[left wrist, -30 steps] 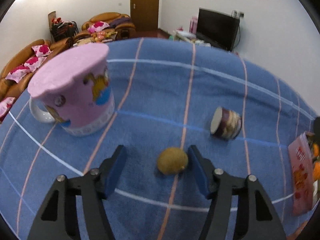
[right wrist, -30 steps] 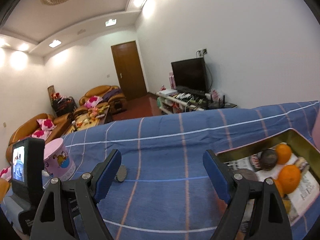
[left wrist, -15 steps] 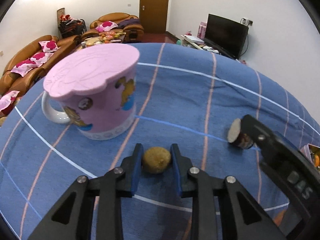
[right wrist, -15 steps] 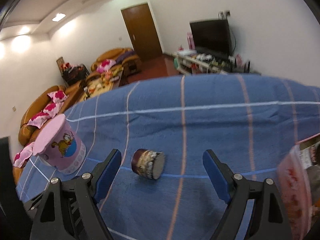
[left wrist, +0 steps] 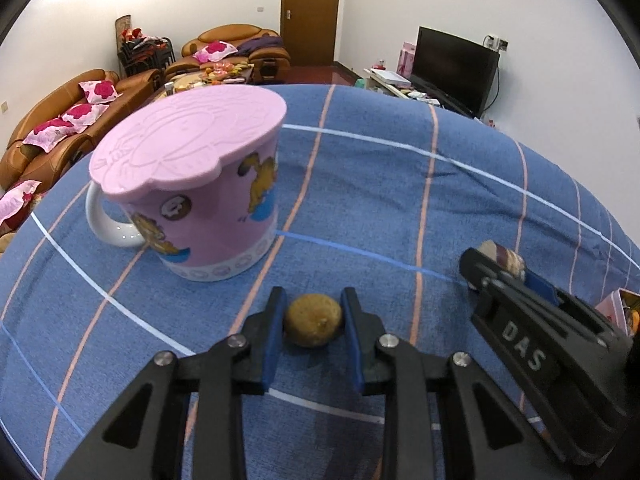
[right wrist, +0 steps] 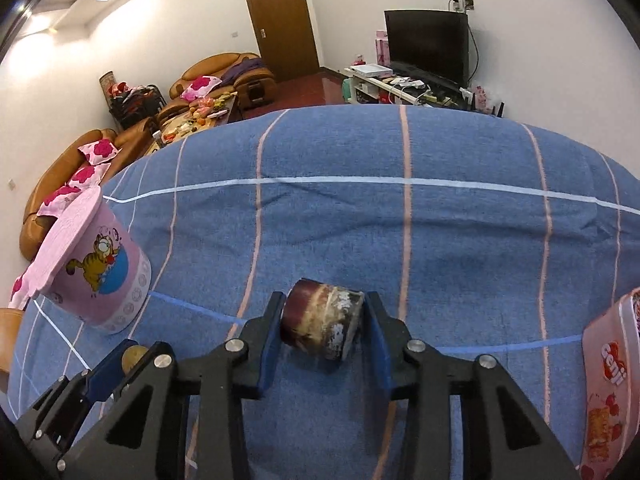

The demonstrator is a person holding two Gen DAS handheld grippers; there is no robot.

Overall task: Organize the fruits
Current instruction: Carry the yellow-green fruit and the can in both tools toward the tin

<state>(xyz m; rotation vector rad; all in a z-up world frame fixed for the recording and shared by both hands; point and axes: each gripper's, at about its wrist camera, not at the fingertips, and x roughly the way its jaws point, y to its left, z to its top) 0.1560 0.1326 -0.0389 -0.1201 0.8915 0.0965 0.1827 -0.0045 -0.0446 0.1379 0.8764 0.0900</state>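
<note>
A brown kiwi [left wrist: 314, 320] lies on the blue striped cloth [left wrist: 400, 184], and my left gripper [left wrist: 313, 300] is shut on it, a pad on each side. In the right wrist view a short dark-red cylinder of fruit [right wrist: 322, 324] lies on its side. My right gripper [right wrist: 324, 304] has its jaws closing onto it, the pads pressed against both flat ends. The left wrist view shows the right gripper [left wrist: 500, 268] coming in from the right, mostly hiding the cylinder [left wrist: 504, 258]. The kiwi [right wrist: 134, 356] peeks out at lower left.
A pink cartoon mug with a pink lid [left wrist: 192, 200] stands just behind and left of the kiwi. A pink snack tin [right wrist: 608, 380] sits at the right edge. Sofas, a door and a television are far behind.
The left gripper closed on the kiwi and has stayed shut. The right gripper swung down and left to the dark-red cylinder, and its wide jaws came together on it.
</note>
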